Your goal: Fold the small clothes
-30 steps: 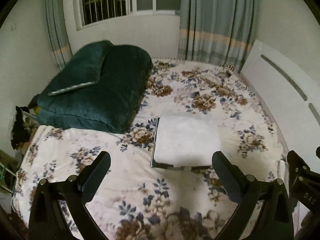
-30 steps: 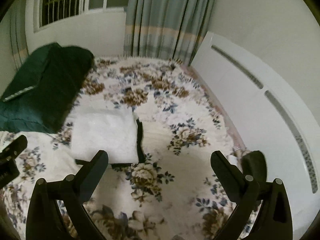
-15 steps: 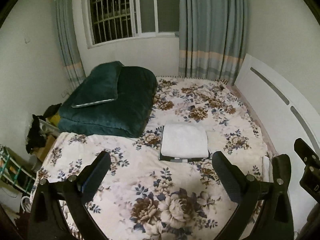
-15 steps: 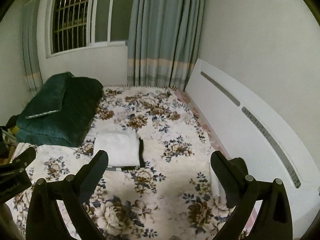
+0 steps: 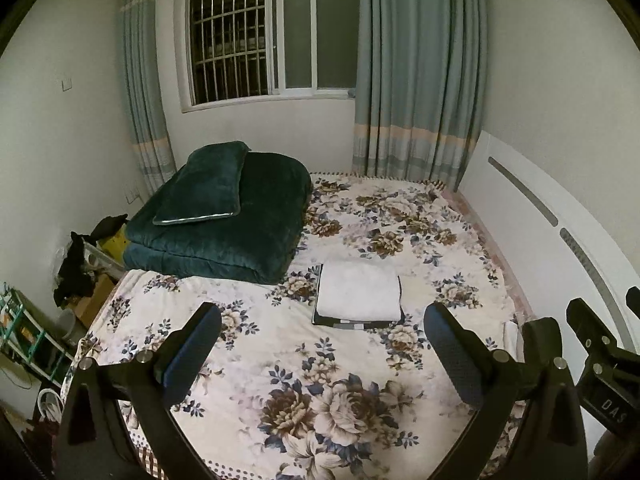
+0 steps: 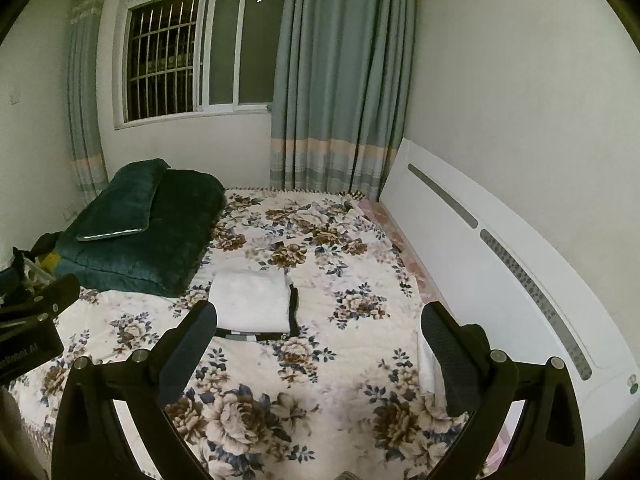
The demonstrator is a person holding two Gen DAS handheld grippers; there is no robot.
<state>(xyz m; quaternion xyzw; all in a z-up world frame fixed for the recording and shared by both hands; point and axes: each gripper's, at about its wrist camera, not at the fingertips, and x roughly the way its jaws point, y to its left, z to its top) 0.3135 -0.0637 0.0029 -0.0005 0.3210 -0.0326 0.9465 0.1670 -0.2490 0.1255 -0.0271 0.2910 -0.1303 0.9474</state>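
Fingers (image 5: 192,354) of the left gripper (image 5: 322,354) are seen spread wide and empty above the foot of a floral-covered bed (image 5: 280,364), and the right gripper (image 6: 318,354) is likewise held open with nothing between its pads. Both tools have been drawn well back over the past second: the folded white garment (image 5: 358,290), which filled the near field a moment earlier, is now shown small and mid-bed, well apart from either gripper, while the window (image 5: 264,40) and curtains (image 5: 416,80) have come fully into view.

From the right wrist view the white garment (image 6: 252,300) is seen lying flat and squared on top of a darker folded piece (image 6: 294,308), whose edge shows along its right side and front. The retreat is judged to mean that this fold is finished and the stack has been released; whether more clothes remain to be folded cannot be told, though something pale (image 6: 426,360) is glimpsed at the bed's edge beside the right gripper's finger, partly hidden.

No basket or bin for clothes is visible on the bed. A green shelf rack (image 5: 24,336) is seen at the left floor edge, its contents too small to make out. A folded dark green quilt (image 5: 224,236) with a matching pillow (image 5: 204,188) is stacked at the far left corner.
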